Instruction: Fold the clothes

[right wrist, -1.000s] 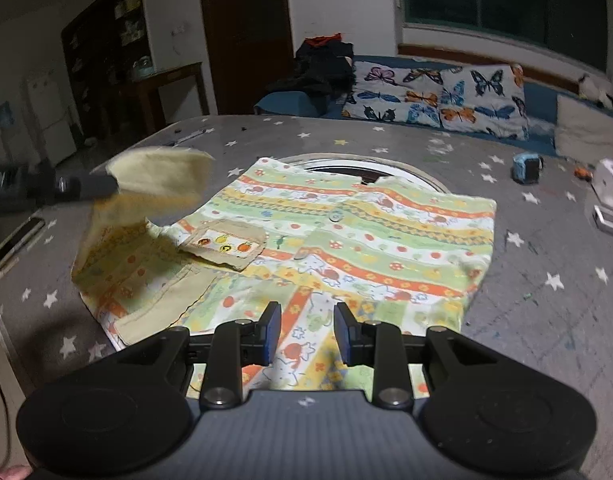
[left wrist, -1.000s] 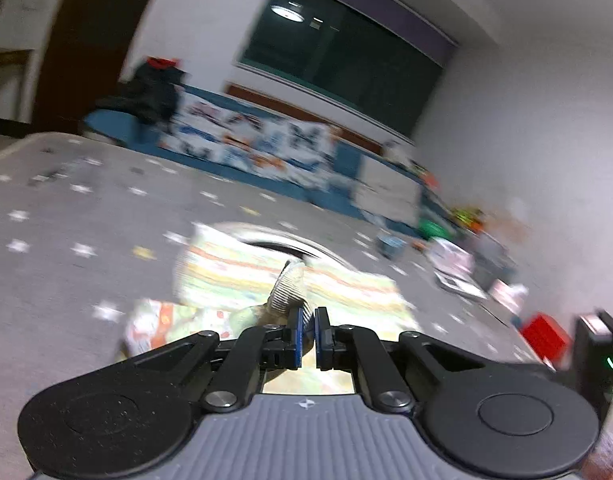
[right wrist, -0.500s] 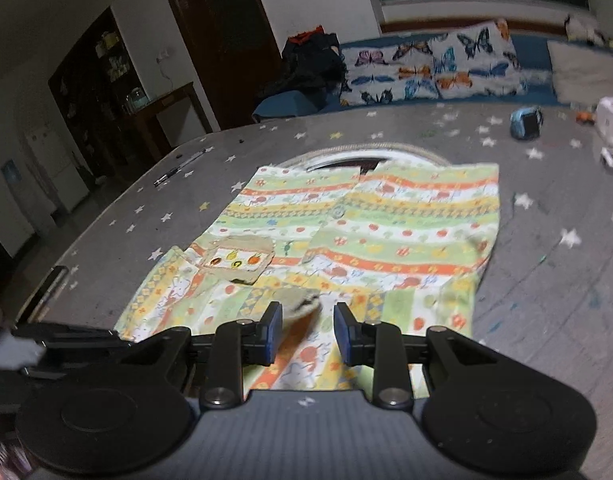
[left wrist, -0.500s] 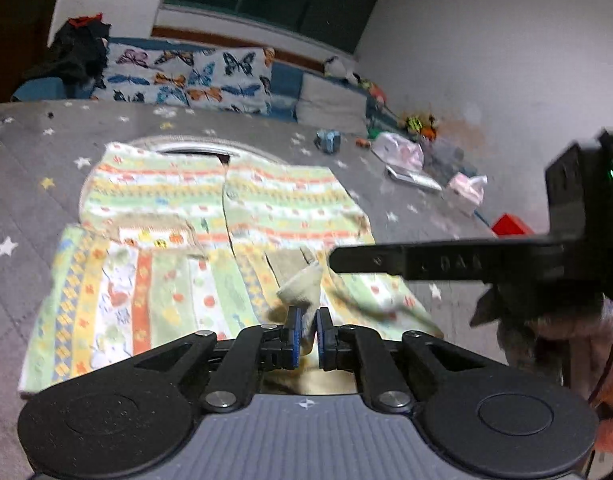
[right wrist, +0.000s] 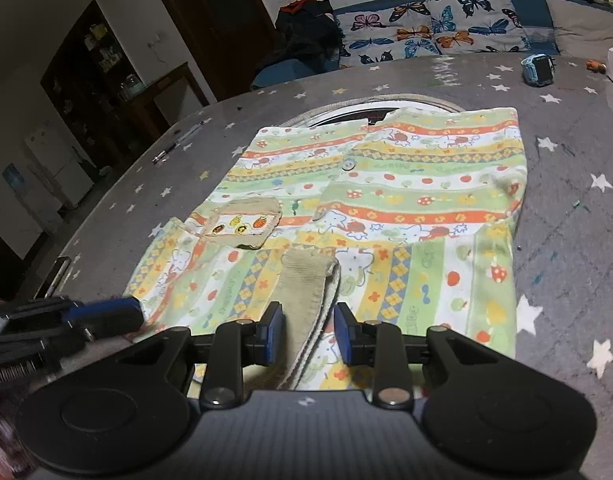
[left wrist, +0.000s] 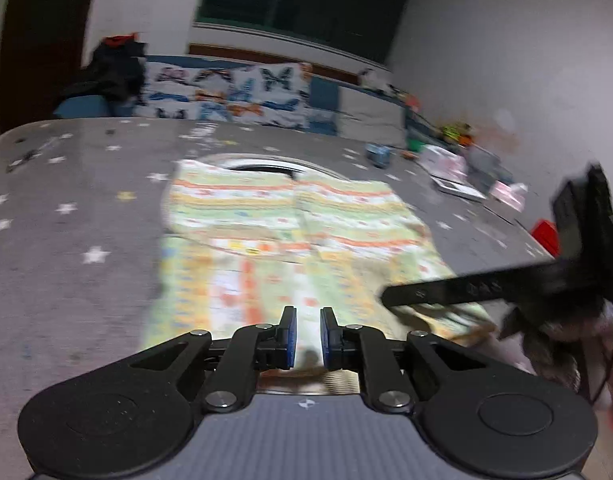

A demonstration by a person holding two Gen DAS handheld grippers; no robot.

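Striped pastel cotton child's shirt (right wrist: 390,200) flat, both sleeves lying across body, mid-frame on grey star-print table (right wrist: 566,240). Left gripper (left wrist: 305,334) spread, empty. Right gripper (right wrist: 308,334) spread, beige ribbed cuff (right wrist: 306,280) lying between jaws. Judged: sleeves in; next fold needs hem grip.

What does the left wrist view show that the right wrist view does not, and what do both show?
Only the left wrist view shows the red box and the dark window. Only the right wrist view shows the beige cuff between the open right gripper, and a pen. Both show the striped garment and butterfly cushions.
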